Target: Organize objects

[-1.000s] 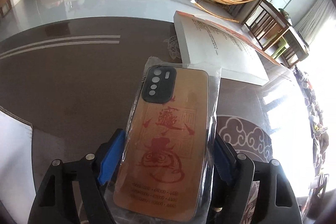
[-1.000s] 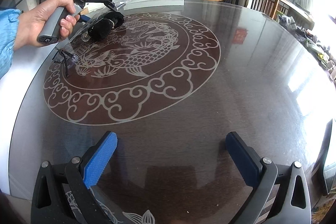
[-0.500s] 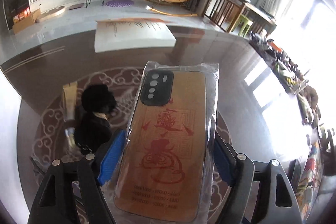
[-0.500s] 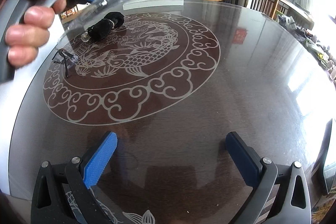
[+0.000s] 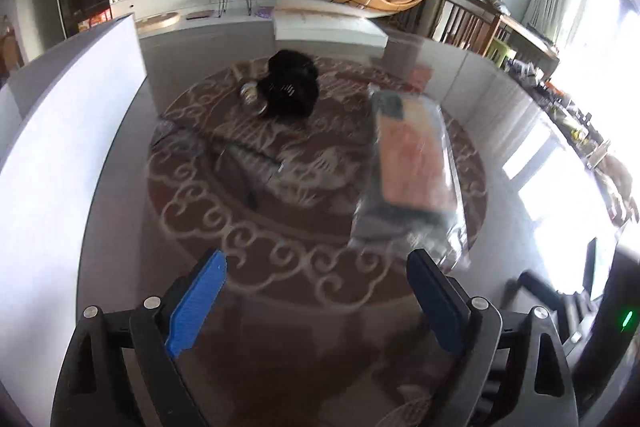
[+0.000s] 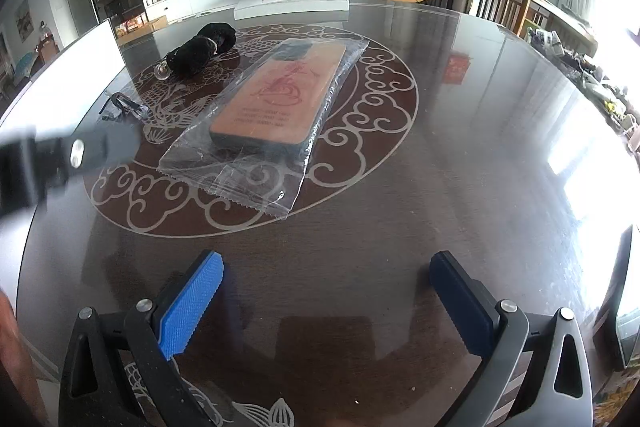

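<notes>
Blue ribbed pads at the bottom of both views stand wide apart with nothing between them: the left gripper (image 5: 316, 301) hangs over the dark glass-topped round table with pale scrollwork (image 6: 440, 155), and the right gripper (image 6: 326, 301) hovers low over its bare near edge. Beyond them, at mid-frame, the orange wood-look phone case with red characters, sealed in a clear plastic bag (image 6: 276, 95), lies flat on the scrollwork medallion, blurred in the left view. Farther toward the upper left sit a small black clip (image 6: 120, 105) and a black fabric bundle (image 6: 200, 49), so I judge the next pick goes best with jaws squared across the item itself, not loose plastic, set down beside the case without overlapping it.
</notes>
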